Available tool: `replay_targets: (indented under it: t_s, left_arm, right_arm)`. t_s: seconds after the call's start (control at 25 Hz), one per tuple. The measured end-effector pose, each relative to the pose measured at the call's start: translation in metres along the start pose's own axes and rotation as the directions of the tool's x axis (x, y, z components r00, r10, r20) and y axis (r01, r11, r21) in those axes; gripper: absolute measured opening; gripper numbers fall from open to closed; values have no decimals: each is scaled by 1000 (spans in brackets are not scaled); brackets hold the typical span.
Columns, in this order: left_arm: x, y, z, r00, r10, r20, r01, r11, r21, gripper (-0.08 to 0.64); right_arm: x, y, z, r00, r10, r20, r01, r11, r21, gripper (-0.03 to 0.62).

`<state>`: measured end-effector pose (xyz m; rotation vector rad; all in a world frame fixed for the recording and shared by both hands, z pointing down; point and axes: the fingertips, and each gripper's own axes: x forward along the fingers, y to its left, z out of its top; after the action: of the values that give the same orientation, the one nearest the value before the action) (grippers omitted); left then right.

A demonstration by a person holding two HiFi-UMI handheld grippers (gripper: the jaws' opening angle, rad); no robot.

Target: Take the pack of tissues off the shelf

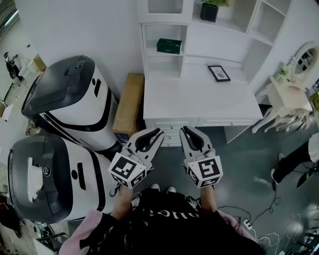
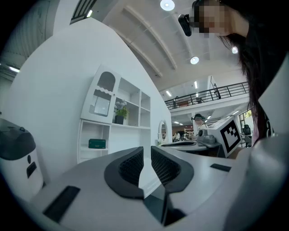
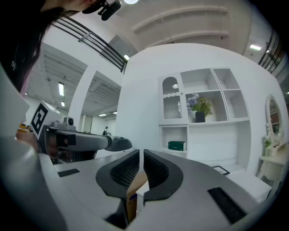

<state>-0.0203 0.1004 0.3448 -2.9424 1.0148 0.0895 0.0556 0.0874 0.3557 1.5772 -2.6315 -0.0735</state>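
The green pack of tissues (image 1: 169,46) lies in a low cubby of the white shelf unit (image 1: 164,67) at the back of the white desk (image 1: 199,102). It also shows small and far off as a green pack (image 2: 97,144) in the left gripper view and as a green pack (image 3: 177,145) in the right gripper view. My left gripper (image 1: 157,134) and right gripper (image 1: 185,131) hover side by side in front of the desk's near edge, well short of the shelf. Both are shut with nothing between their jaws. The left gripper (image 2: 146,152) and the right gripper (image 3: 141,154) point toward the shelves.
Two large white-and-grey machines (image 1: 75,99) (image 1: 50,179) stand at the left. A cardboard box (image 1: 128,102) leans between them and the desk. A framed picture (image 1: 219,73) lies on the desk, a potted plant (image 1: 209,10) sits higher up. A white chair (image 1: 286,99) and floor cables (image 1: 269,219) are at the right.
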Motion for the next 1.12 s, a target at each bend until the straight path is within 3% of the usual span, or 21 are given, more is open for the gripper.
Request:
replay_targets:
  t_s: [0.48, 1.12]
  left_arm:
    - [6, -16, -6, 1000, 4, -14, -5, 1000, -8, 61]
    - [16, -31, -10, 999, 22, -28, -22, 1000, 5, 61]
  right_arm:
    - [-12, -4, -7, 1000, 8, -16, -9, 999, -51, 64]
    - [-24, -16, -31, 998, 43, -39, -42, 999, 6, 64]
